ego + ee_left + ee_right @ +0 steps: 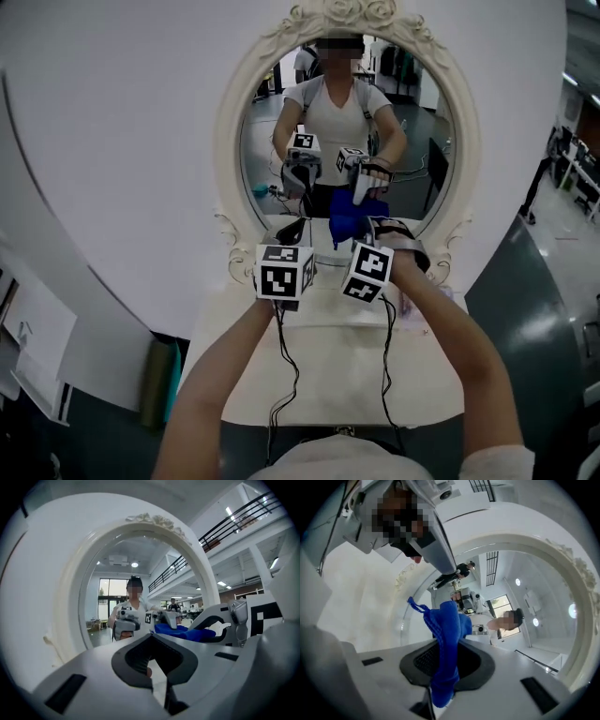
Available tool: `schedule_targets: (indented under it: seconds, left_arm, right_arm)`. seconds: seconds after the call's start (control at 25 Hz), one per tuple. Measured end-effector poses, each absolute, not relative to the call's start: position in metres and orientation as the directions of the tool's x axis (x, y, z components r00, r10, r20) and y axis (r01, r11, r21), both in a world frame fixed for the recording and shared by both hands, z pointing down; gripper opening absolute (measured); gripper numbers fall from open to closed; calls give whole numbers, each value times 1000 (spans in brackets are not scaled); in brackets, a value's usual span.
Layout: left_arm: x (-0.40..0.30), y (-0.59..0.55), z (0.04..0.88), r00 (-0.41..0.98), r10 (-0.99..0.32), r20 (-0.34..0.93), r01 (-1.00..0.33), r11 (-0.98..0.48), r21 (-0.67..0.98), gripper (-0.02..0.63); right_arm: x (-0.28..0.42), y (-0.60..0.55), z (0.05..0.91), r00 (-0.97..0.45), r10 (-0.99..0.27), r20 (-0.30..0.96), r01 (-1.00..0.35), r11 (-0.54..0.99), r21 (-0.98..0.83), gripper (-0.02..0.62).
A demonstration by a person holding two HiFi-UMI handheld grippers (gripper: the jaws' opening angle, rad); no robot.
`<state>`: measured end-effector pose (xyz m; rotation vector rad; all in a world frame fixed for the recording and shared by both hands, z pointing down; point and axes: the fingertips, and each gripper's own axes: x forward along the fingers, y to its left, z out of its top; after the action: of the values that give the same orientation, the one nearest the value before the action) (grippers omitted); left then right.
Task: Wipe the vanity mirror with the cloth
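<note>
An oval vanity mirror (441, 112) in an ornate white frame (70, 597) stands on a white table (328, 384). My right gripper (361, 227) is shut on a blue cloth (347, 217), which it holds up at the lower middle of the glass. In the right gripper view the cloth (447, 634) bunches out of the closed jaws of the right gripper (445, 656). My left gripper (291, 232) is just left of it, close to the glass, shut with nothing in it. From the left gripper view, the cloth (187, 632) shows to the right.
The mirror reflects a person with both grippers. Black cables (283, 361) run across the table towards me. A small pinkish item (409, 304) lies on the table by my right wrist. A green object (167, 380) stands on the floor to the left.
</note>
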<state>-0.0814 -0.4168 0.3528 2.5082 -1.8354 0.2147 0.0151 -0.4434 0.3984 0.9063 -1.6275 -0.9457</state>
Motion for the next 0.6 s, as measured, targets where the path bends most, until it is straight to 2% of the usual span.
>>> schedule_targets:
  seconds: [0.32, 0.6]
  left_arm:
    - [-37, -428, 229, 381, -923, -47, -919, -373, -131, 9]
    - [-1, -426, 163, 427, -898, -106, -901, -414, -129, 9]
  right_arm:
    - [59, -450, 261, -159, -968, 196, -127, 217, 968, 74]
    - [77, -443, 147, -137, -990, 18, -119, 35, 992, 74]
